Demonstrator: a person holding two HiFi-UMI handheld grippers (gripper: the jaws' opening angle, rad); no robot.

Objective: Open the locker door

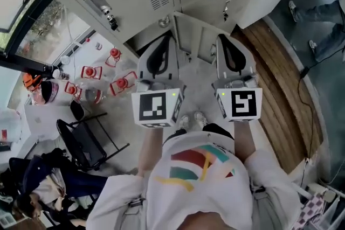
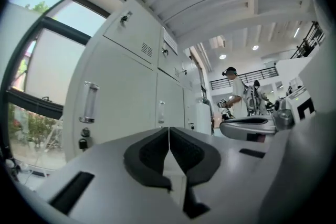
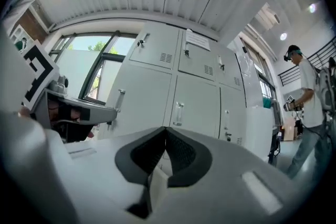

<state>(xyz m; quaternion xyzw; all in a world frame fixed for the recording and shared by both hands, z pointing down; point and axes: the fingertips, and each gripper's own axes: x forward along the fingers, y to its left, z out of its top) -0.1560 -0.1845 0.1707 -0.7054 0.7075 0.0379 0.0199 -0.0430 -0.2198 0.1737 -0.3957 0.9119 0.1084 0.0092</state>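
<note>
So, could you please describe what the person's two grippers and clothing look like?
Both the left gripper and right gripper have pale grey shells with black, textured fingers. Each carries a white cube with black square markers and a green light. The person wears a white T-shirt with coloured stripes.

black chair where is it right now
Head view, lower left: the black chair stands on the floor left of the left gripper, just below the red-capped containers.
</note>
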